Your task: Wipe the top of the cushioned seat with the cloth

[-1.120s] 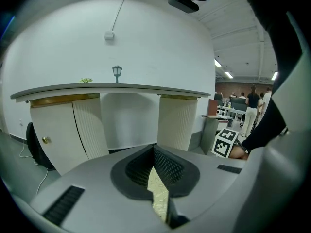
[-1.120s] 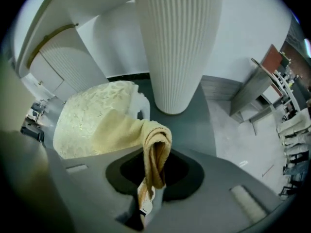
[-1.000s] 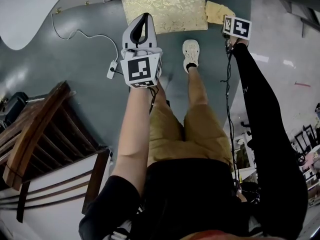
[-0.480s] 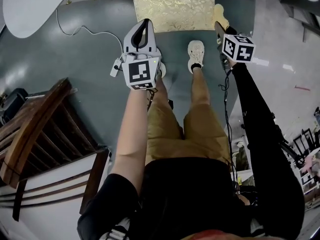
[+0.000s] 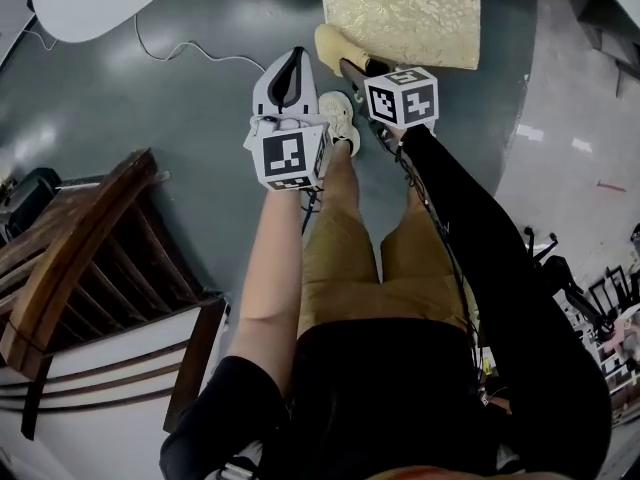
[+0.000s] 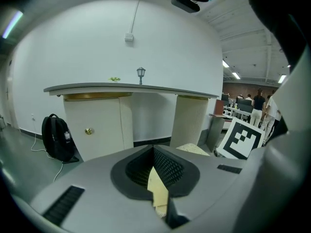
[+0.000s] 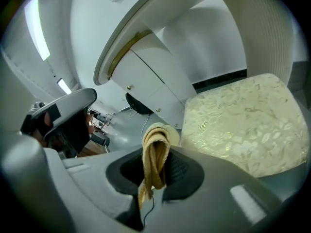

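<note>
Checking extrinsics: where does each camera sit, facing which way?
Head view: on the head, steeply down at grey floor; shows arms, legs, left gripper, right gripper.
Left gripper view: on left gripper, level toward a white cabinet; own jaws shut.
Right gripper view: on right gripper, toward the gold-patterned cushioned seat; jaws clamp a folded yellow cloth.
Shared: seat and cloth, head and right gripper views.

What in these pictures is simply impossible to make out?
Cushioned seat: far side cut off by the head view's top edge.
Cloth: both views show it bunched in the right gripper, full shape hidden.
Wooden chair: cut off by the head view's left edge.
Distant people: left gripper view, too small.
</note>
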Tool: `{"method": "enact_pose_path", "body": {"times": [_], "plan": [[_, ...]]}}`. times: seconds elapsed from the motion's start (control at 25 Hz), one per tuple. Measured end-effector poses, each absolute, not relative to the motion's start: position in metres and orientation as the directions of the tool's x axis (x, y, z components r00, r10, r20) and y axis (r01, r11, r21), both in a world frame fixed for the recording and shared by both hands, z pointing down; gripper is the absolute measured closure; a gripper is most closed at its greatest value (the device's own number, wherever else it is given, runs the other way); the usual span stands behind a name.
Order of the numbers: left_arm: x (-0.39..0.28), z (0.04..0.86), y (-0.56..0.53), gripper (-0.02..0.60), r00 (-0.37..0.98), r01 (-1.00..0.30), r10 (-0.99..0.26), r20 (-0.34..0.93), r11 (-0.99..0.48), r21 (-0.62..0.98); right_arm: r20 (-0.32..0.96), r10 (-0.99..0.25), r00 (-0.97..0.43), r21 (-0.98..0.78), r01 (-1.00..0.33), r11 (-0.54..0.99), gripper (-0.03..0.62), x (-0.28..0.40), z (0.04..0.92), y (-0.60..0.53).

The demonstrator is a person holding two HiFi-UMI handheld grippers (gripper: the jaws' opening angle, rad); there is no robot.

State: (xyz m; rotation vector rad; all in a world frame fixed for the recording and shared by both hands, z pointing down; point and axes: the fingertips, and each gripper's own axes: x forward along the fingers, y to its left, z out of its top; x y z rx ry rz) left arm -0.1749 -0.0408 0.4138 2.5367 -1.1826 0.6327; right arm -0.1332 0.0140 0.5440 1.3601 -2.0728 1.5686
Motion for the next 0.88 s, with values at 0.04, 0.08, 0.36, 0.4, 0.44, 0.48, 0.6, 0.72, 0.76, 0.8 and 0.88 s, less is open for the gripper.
{"method": "enact_pose_path", "body": {"times": [0.04, 0.08, 0.36, 0.4, 0.44, 0.48, 0.6, 0.72, 0.76, 0.8, 0.88], "plan": [[-0.182, 0.415, -0.043, 0.577, 0.566, -0.778, -0.659, 0.496, -0.626, 0.056, 0.643, -0.526, -0.557, -0.653, -0.757, 0.005, 0.536, -0.145, 0.550, 0.009], [-0.188, 0.416, -0.045, 0.577, 0.563, -0.780, -0.661, 0.497, -0.623, 0.054, 0.661, -0.510, -0.550, -0.643, -0.766, -0.006, 0.536, -0.152, 0.558, 0.006], [-0.199, 0.421, -0.048, 0.577, 0.567, -0.782, -0.663, 0.489, -0.620, 0.065, 0.832, -0.411, -0.372, -0.463, -0.874, -0.147, 0.536, -0.107, 0.612, 0.016], [-0.198, 0.421, -0.047, 0.577, 0.567, -0.782, -0.663, 0.490, -0.619, 0.068, 0.841, -0.411, -0.351, -0.445, -0.881, -0.159, 0.536, -0.093, 0.613, 0.019], [-0.195, 0.422, -0.046, 0.577, 0.567, -0.782, -0.661, 0.491, -0.620, 0.069, 0.850, -0.412, -0.329, -0.428, -0.886, -0.176, 0.536, -0.078, 0.615, 0.024], [-0.191, 0.422, -0.044, 0.577, 0.569, -0.780, -0.659, 0.492, -0.622, 0.070, 0.858, -0.413, -0.304, -0.410, -0.891, -0.197, 0.536, -0.062, 0.616, 0.029], [-0.170, 0.418, -0.042, 0.577, 0.593, -0.766, -0.648, 0.478, -0.638, 0.084, 0.884, -0.415, -0.215, -0.353, -0.889, -0.292, 0.536, -0.005, 0.620, 0.045], [-0.145, 0.415, -0.039, 0.577, 0.609, -0.754, -0.639, 0.470, -0.650, 0.095, 0.897, -0.418, -0.142, -0.317, -0.867, -0.385, 0.536, 0.048, 0.621, 0.060], [-0.137, 0.414, -0.037, 0.577, 0.612, -0.751, -0.636, 0.469, -0.654, 0.094, 0.901, -0.417, -0.124, -0.305, -0.862, -0.404, 0.536, 0.064, 0.621, 0.065], [-0.130, 0.413, -0.036, 0.577, 0.616, -0.748, -0.635, 0.467, -0.658, 0.091, 0.904, -0.415, -0.107, -0.294, -0.859, -0.419, 0.536, 0.079, 0.620, 0.071], [-0.116, 0.411, -0.035, 0.577, 0.618, -0.744, -0.636, 0.463, -0.662, 0.084, 0.908, -0.411, -0.079, -0.276, -0.852, -0.446, 0.536, 0.107, 0.620, 0.082]]}}
